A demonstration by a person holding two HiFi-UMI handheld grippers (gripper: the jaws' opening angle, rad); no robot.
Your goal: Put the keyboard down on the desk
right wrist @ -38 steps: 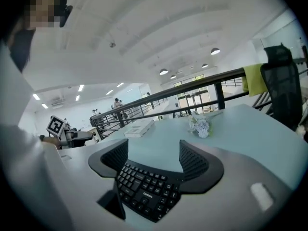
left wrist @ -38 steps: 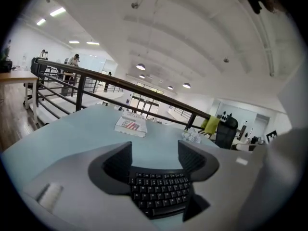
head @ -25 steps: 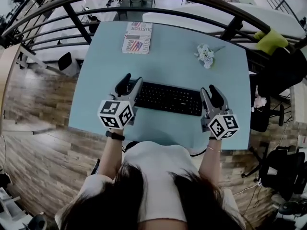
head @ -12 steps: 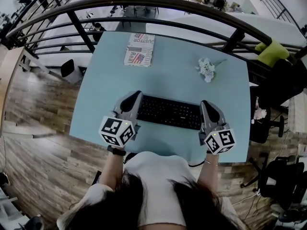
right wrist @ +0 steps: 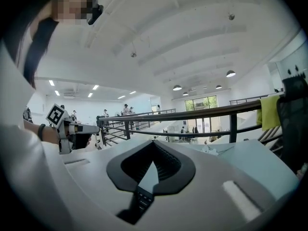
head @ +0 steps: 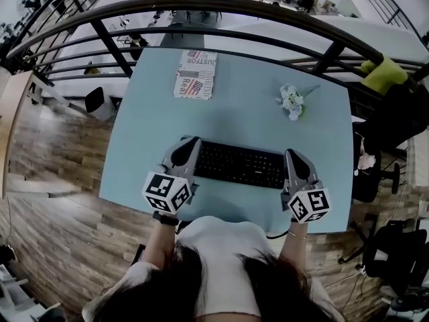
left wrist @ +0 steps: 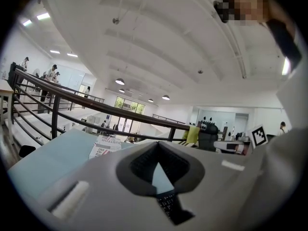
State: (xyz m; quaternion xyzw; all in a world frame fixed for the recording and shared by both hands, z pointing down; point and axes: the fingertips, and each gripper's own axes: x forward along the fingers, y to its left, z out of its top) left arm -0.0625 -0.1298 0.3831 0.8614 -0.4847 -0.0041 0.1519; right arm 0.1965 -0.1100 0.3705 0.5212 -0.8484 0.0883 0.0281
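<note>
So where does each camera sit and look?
Head view: on the person's head, looking steeply down at the desk and keyboard; hair, arms, left gripper and right gripper show.
Left gripper view: on that gripper, looking along its shut jaws over the desk toward the railing.
Right gripper view: likewise; the left gripper shows at left.
All three show the keyboard.

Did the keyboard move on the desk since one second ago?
No. The keyboard keeps about the same gap to the newspaper and the flowers; the whole view shifted instead.
</note>
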